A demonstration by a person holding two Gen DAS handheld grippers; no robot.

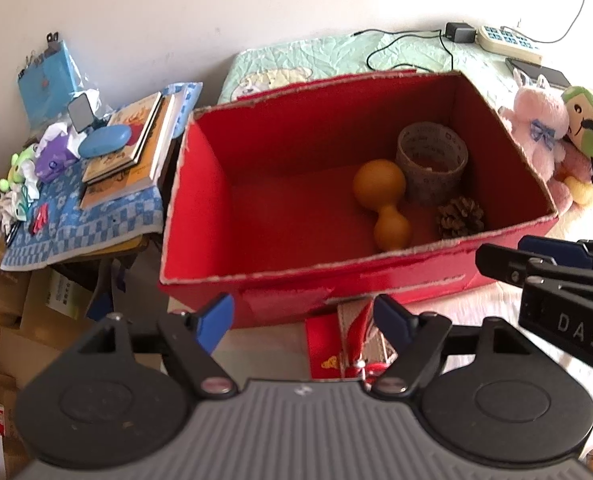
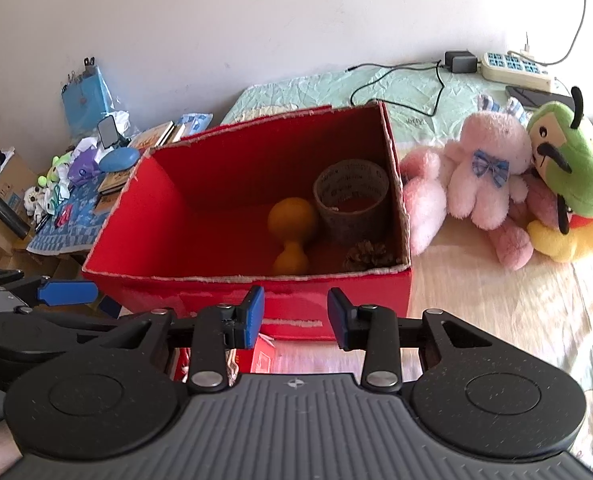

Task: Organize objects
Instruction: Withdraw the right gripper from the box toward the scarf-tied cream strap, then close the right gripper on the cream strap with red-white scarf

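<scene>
Both hand-held grippers released, nothing btwn jaws: left (image 1: pixel 302 316), right (image 2: pixel 296 316). Box (image 2: pixel 256 292) just ahead. Plush (image 2: pixel 484 176) ahead-right on bed: soft, light; prob grab by body.

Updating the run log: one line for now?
left gripper: open, empty | right gripper: open, empty | red box: gourd, tape, pinecone

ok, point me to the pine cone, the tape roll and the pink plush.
pine cone (image 1: pixel 460 216), left wrist view, centre of its scales.
tape roll (image 1: pixel 432 184), left wrist view, outer wall facing the camera.
pink plush (image 2: pixel 484 184), right wrist view, its chest below the bow.
</scene>
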